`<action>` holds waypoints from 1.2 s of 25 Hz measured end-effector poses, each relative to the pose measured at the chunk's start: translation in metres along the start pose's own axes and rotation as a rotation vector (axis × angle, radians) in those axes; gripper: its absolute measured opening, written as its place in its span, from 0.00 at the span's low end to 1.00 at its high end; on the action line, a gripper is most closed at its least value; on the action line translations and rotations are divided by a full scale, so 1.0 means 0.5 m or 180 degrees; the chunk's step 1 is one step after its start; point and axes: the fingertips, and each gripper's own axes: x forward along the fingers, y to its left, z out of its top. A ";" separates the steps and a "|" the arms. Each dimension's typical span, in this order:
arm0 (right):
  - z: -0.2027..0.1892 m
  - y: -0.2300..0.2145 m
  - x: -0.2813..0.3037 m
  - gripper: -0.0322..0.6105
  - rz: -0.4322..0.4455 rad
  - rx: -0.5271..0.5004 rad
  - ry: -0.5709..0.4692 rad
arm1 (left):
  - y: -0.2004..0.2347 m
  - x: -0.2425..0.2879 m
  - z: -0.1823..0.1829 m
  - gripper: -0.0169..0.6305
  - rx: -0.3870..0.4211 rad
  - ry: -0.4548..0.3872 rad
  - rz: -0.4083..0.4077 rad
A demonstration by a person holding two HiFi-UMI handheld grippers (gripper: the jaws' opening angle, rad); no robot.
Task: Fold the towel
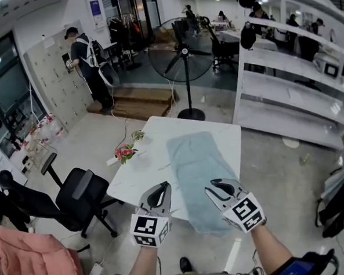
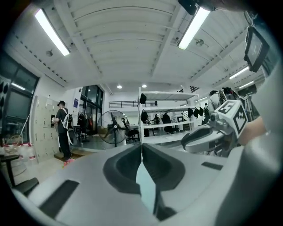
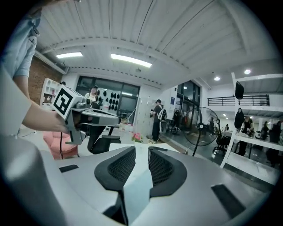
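Observation:
A light blue towel [image 1: 194,167] lies flat as a long narrow strip on the white table [image 1: 147,164], its near end at the table's front edge. Both grippers hang raised above that near end and point roughly level. My left gripper [image 1: 162,187] is just left of the towel's edge, its jaws shut tip to tip [image 2: 142,152]. Only a sliver of towel [image 2: 146,190] shows through the slit below them. My right gripper [image 1: 217,188] hovers over the towel's right side, jaws partly apart [image 3: 141,154]. Towel [image 3: 137,190] and table show through the gap, and nothing is pinched.
A black office chair [image 1: 77,195] stands left of the table, with pink fabric [image 1: 28,262] nearer me. Pink flowers [image 1: 125,152] lie at the table's left edge. A standing fan [image 1: 184,52] is beyond the table, white shelving [image 1: 290,80] is to the right, and a person [image 1: 89,63] stands by the lockers.

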 end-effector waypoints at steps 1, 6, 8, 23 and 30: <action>0.019 -0.001 0.018 0.19 -0.0067 0.0019 -0.0048 | 0.025 0.006 0.013 0.04 0.0018 -0.0035 0.0024; 0.060 0.002 0.098 0.07 -0.0261 0.0089 -0.0134 | 0.124 0.044 0.042 0.04 0.0090 -0.0082 0.0049; 0.065 0.003 0.126 0.07 -0.0337 0.0160 -0.0126 | 0.149 0.059 0.037 0.04 0.0112 -0.0057 -0.0005; -0.115 -0.139 0.280 0.07 -0.0535 0.0603 0.0360 | 0.213 0.300 -0.166 0.04 -0.0063 0.0521 -0.0421; -0.177 -0.262 0.349 0.07 -0.0728 0.0739 0.0544 | 0.240 0.441 -0.241 0.04 0.0001 0.0806 -0.0456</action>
